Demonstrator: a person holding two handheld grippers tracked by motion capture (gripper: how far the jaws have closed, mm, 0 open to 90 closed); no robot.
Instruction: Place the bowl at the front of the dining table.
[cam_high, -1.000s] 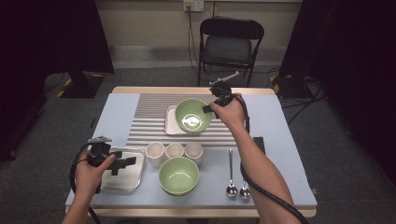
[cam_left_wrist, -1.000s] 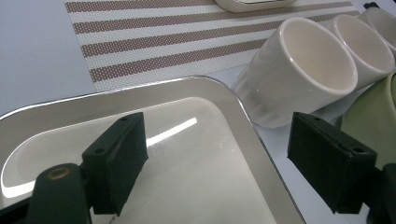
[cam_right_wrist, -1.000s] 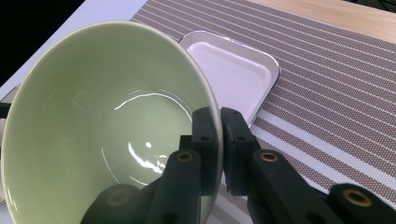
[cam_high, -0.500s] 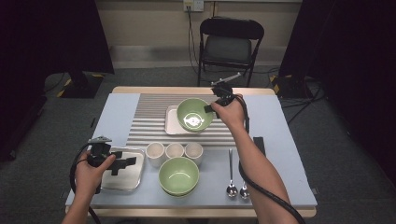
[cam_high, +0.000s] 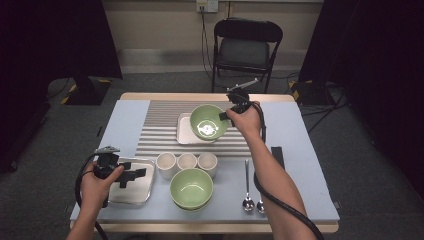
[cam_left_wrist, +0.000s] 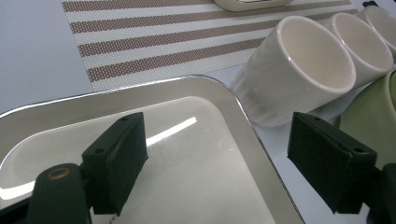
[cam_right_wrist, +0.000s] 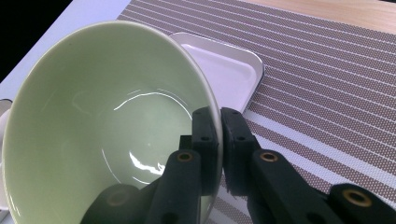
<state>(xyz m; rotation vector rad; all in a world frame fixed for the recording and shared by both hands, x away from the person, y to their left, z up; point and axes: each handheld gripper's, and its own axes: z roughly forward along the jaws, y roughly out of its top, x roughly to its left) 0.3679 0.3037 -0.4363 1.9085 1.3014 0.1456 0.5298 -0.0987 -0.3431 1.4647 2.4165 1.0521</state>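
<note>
A: How does the right gripper (cam_right_wrist: 219, 140) stand?

B: Its jaws are pinched on the rim of the green bowl (cam_high: 208, 121), one pad inside, one outside. The bowl hangs tilted over the white tray (cam_high: 186, 131) on the striped mat (cam_high: 160, 127).

A: Any change from the earlier frames?

B: Little. The bowl stays over the white tray; in the high view it now looks tipped a bit more toward the person, with its near edge past the tray's front rim. The grip is the same.

A: And the left gripper (cam_left_wrist: 219, 161)?

B: Its jaws stand wide apart and hold nothing. It keeps hovering over the steel tray (cam_left_wrist: 140, 95), well in front of the white tray, beside three cups (cam_high: 186, 161). A second green bowl (cam_high: 191, 187) sits just in front of the cups, with two spoons (cam_high: 248, 186) to its right.
</note>
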